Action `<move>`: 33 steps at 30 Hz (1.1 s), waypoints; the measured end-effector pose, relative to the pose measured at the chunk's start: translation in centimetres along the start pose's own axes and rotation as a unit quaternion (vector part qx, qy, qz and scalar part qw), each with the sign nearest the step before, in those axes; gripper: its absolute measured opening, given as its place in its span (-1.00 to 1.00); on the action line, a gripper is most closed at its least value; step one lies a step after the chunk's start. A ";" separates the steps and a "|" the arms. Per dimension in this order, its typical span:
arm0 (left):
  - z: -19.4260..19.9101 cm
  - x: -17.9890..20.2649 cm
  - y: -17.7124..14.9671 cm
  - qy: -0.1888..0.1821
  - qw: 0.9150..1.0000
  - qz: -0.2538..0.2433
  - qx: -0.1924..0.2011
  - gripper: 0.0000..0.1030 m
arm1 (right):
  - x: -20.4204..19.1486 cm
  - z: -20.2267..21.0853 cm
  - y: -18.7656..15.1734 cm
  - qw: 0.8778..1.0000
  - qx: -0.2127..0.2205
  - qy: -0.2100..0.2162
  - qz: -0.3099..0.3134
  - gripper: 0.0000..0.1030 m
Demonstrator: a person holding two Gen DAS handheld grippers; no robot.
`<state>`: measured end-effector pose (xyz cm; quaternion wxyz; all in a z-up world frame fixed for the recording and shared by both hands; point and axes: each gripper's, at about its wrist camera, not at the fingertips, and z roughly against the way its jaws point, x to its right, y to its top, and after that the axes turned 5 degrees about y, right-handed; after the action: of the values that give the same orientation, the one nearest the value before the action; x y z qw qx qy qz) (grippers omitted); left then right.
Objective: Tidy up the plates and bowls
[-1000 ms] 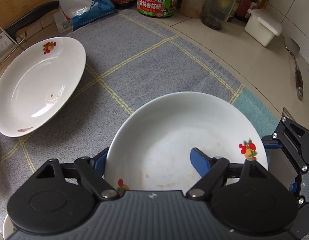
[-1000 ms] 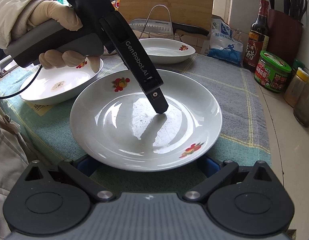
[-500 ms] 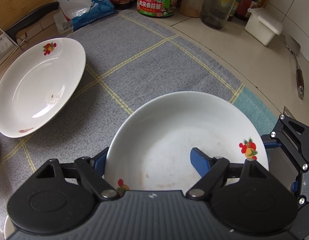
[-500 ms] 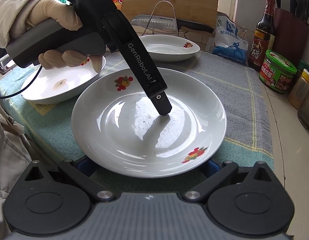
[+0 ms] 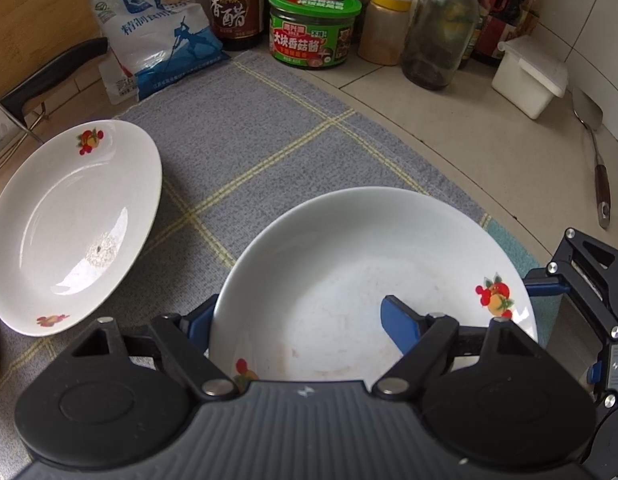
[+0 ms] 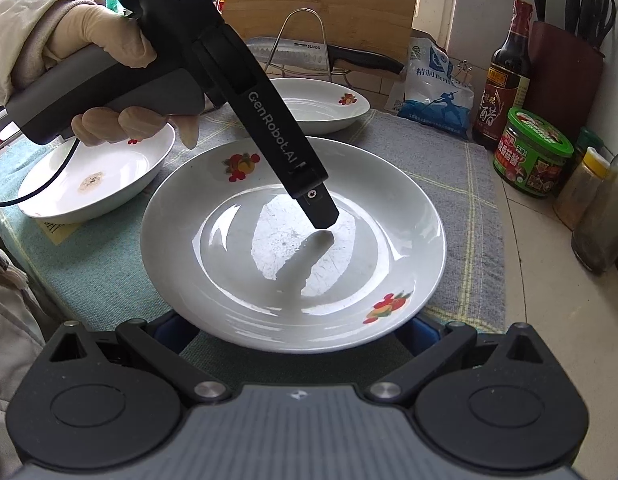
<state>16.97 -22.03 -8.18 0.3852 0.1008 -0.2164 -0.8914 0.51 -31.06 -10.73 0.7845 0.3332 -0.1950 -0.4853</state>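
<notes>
- Three white plates with small fruit prints were in view; all three showed in the right wrist view, two fully in the left wrist view.
- The middle plate [image 6: 293,240] was the biggest in view and sat over the grey checked cloth [image 5: 269,136] on the tabletop [image 5: 489,140].
- The left tool [image 5: 297,320] had its two blue fingers [image 5: 401,322] wide apart on this plate: one finger lay inside over the plate's floor, the other was outside the rim at the left side. They were not pressed together on the rim.
- In the right wrist view the left tool [image 6: 323,220] reached down from a gloved hand [image 6: 105,60], with its tip at the centre of the plate; whether it touched the floor I cannot tell.
- The right tool [image 6: 297,332] was at the near rim of the same plate, its two blue fingers spread wide and mostly hidden under the rim. Contact I cannot tell.
- The second plate [image 5: 69,224] lay at the left on the cloth, apart from the middle one.
- The third plate [image 6: 93,176] lay under the gloved hand, on a teal cloth [image 6: 89,272].
- At the back stood one white-and-blue bag [image 5: 157,40], one dark bottle [image 5: 233,4], one green-lidded jar [image 5: 313,26], one yellow-capped jar [image 5: 385,24] and one glass bottle [image 5: 437,28].
- One white box [image 5: 529,76] and one metal spoon [image 5: 593,152] lay at the right.
</notes>
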 end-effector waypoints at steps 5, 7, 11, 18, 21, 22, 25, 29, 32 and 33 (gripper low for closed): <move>-1.3 0.0 1.7 0.002 1.000 0.000 0.008 0.61 | 1.7 -0.4 0.6 1.000 0.000 -0.015 0.003 1.00; -1.8 -0.1 2.3 0.003 1.000 0.001 0.011 0.61 | 2.2 -0.8 0.8 1.000 0.000 -0.019 0.004 1.00; -2.7 0.0 3.3 0.009 1.000 -0.001 0.012 0.61 | 3.6 -1.3 1.2 1.000 0.000 -0.024 -0.006 1.00; -3.3 0.3 3.9 0.010 1.000 0.000 0.018 0.61 | 4.6 -1.6 1.4 0.999 0.002 -0.034 -0.018 1.00; -3.4 0.4 3.9 0.007 1.000 -0.003 0.017 0.61 | 4.7 -1.6 1.4 0.999 0.000 -0.037 -0.017 1.00; -3.4 0.3 3.9 0.005 1.000 -0.004 0.017 0.61 | 4.7 -1.6 1.3 0.999 -0.001 -0.038 -0.015 1.00; -3.4 0.3 3.8 0.003 1.000 -0.005 0.017 0.61 | 4.5 -1.8 1.2 0.999 -0.010 -0.043 -0.009 1.00; -3.3 0.3 3.8 0.004 1.000 -0.005 0.018 0.61 | 4.4 -1.7 1.1 0.999 -0.011 -0.043 -0.013 1.00; -3.3 0.4 3.9 0.001 1.000 -0.006 0.019 0.61 | 4.5 -1.6 1.2 0.999 -0.014 -0.046 -0.011 1.00; -3.3 0.4 3.9 0.000 1.000 -0.006 0.019 0.61 | 4.5 -1.6 1.2 0.999 -0.015 -0.047 -0.011 1.00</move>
<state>20.32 -25.73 -9.26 0.3781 0.1097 -0.2330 -0.8892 4.30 -34.22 -11.10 0.7740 0.3004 -0.2203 -0.5120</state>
